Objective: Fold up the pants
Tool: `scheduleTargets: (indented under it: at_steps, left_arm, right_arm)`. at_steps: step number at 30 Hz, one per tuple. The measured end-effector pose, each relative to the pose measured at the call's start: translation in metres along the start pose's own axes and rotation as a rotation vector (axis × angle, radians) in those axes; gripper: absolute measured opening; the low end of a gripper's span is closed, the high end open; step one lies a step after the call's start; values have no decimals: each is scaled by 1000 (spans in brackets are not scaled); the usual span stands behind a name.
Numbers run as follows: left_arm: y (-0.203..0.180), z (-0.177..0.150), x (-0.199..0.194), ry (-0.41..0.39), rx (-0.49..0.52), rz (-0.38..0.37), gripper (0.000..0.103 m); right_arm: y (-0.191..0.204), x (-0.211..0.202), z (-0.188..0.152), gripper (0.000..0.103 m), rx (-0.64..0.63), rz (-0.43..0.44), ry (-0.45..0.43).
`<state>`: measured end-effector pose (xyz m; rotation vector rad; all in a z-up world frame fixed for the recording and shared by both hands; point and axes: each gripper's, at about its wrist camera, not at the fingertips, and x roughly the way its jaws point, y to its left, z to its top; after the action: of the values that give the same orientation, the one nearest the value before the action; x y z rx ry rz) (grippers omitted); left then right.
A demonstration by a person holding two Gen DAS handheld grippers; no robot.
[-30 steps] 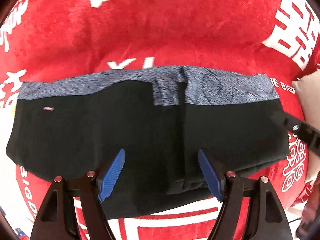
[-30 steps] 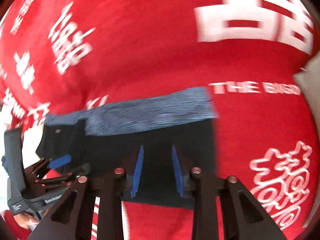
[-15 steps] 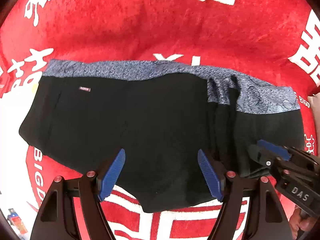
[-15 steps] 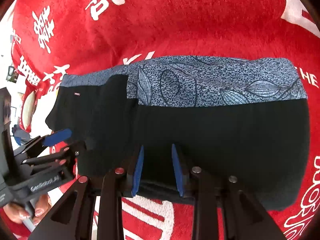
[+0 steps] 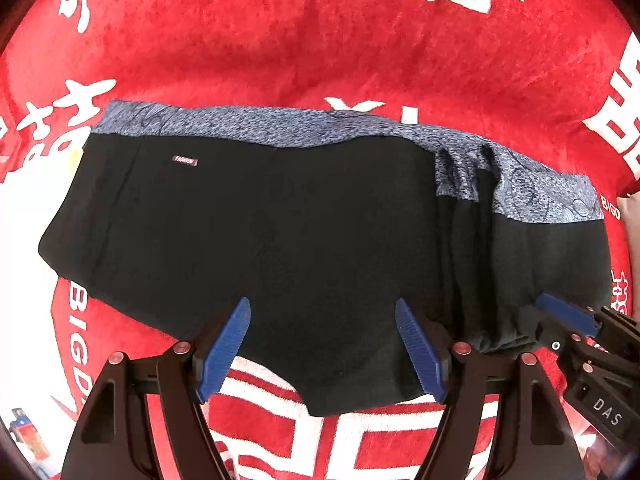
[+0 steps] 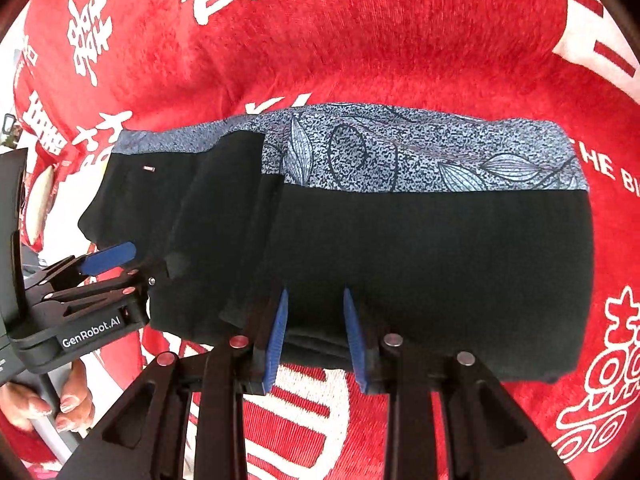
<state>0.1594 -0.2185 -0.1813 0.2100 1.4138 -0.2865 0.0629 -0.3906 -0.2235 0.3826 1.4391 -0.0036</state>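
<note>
**Two grippers hovering at the near hem of the pants**

Both grippers are pointing down. The left gripper is spreading its jaws wide, gripping nothing. The right gripper is holding narrower jaws astride a folded hem (contact unclear). Beyond, the black pants are lying on the red blanket, patterned waistband farthest.

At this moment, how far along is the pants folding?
Done: the black pants lie flat on the red blanket, with a bunched overlap near the patterned waistband. In hand: nothing visibly gripped; the left gripper and right gripper sit open at the near hem. Left: the final folds.
</note>
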Motion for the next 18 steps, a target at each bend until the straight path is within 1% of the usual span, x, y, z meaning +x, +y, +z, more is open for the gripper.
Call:
scheduleTargets:
  at_steps: [4,6,7,9,10,11,12,15,17,18]
  left_arm:
    - [11,-1,-1,-1,-22,-13,76]
    - [17,-2,-1,-1,-33,-20,76]
    - [20,-3,-1,-2,-38,-24,76]
    - [27,-5,-3,-6,-54,-28,76]
    - [32,-7,-4,-10,-65,-29,76]
    - [36,-8,-4,-11,-73,-37,76]
    - [41,-10,-4,-11,-85,-47,76]
    - [58,-17,-5,-7,-123,-80,76]
    - [74,-24,-8,-21,-164,-105,76]
    - [82,-27,-10,-32,-184,-114,76]
  right_arm:
    - [9,-3,0,32,-21,-23,8]
    - [16,-6,0,34,-33,-40,9]
    - [20,-8,1,36,-42,-59,0]
    - [25,-12,3,49,-48,-89,-23]
    - [27,-13,4,63,-48,-109,-36]
    - [29,-13,6,68,-47,-129,-46]
    - [31,-11,7,68,-47,-136,-47]
    - [35,5,5,70,-54,-157,2]
    - [40,19,-1,76,-77,-195,27]
    - [43,20,-4,77,-91,-207,17]
